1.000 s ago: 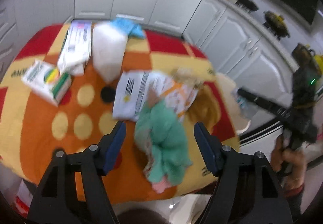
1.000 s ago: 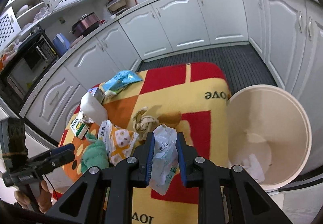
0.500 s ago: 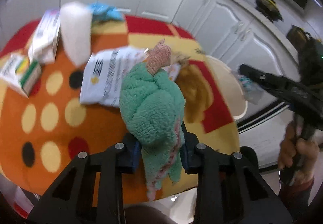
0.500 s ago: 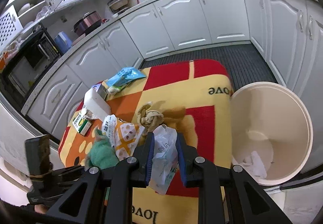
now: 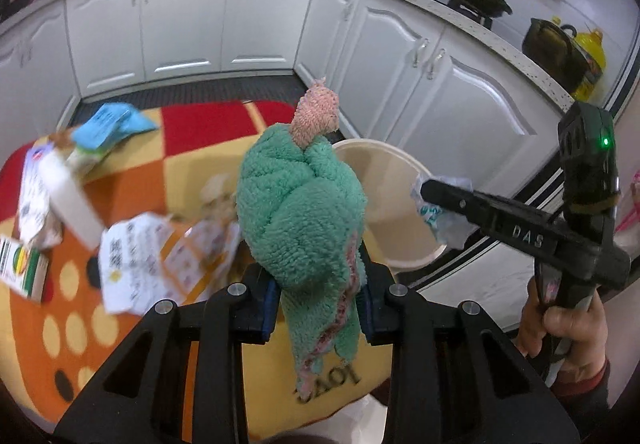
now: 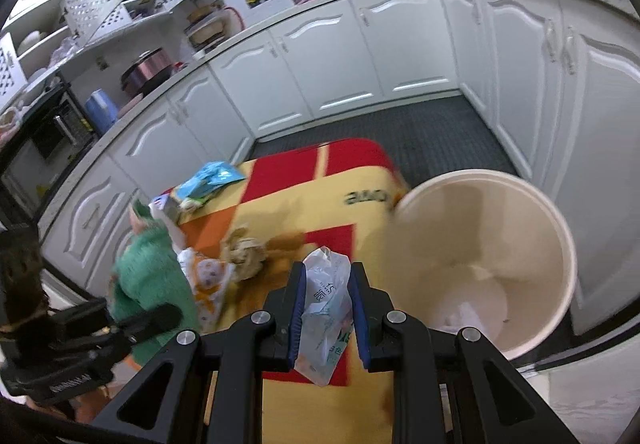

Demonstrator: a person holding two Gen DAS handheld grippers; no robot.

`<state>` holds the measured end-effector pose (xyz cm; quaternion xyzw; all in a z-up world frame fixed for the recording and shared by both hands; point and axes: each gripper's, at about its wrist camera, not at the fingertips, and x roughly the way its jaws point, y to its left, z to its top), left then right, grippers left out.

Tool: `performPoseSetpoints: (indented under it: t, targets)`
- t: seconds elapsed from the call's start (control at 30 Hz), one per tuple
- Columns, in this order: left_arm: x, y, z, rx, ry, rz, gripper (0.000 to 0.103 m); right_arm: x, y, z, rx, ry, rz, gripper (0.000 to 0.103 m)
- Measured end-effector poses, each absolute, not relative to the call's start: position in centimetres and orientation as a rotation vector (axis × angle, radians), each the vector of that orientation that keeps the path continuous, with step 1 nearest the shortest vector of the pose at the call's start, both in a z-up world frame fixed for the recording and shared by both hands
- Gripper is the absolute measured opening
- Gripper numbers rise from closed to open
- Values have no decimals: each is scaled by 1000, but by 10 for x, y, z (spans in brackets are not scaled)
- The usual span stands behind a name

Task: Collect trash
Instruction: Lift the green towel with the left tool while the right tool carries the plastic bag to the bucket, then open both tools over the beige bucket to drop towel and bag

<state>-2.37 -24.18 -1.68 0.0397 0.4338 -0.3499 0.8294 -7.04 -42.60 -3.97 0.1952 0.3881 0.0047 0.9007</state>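
The left claw [image 5: 318, 300] is gripping a green towel [image 5: 300, 203] above the table [image 5: 200, 131]. The right claw [image 6: 326, 308] is clamping a plastic bag [image 6: 324, 296] beside the bin [image 6: 480, 268].

Left claw [image 5: 318, 308]: sitting at lower centre of its own view, black arms rising from the bottom edge, blue pads pressing in on a green plush cloth [image 5: 300, 211]; also showing at lower left of the right view.

Right claw [image 6: 328, 310]: occupying lower centre of its own view, pads clamping a crumpled plastic bag [image 6: 326, 304]. In the left view it is reaching in from the right edge, a bare hand [image 5: 568, 328] gripping its handle at lower right.
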Motion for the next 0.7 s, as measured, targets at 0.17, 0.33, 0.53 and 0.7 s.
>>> performPoseSetpoints:
  t: [0.17, 0.33, 0.53, 0.7]
  targets:
    - [-19, -278, -17, 124, 914, -767, 29, -80, -451, -40, 417, 795, -51, 21]
    - [-14, -313, -24, 149, 920, -801, 29, -86, -472, -45, 415, 798, -111, 21]
    - [-3, -343, -34, 158, 929, -817, 29, -90, -496, -54, 446, 796, -171, 21]
    - [5, -363, -45, 160, 950, -830, 30, -86, -507, -64, 464, 803, -200, 21]
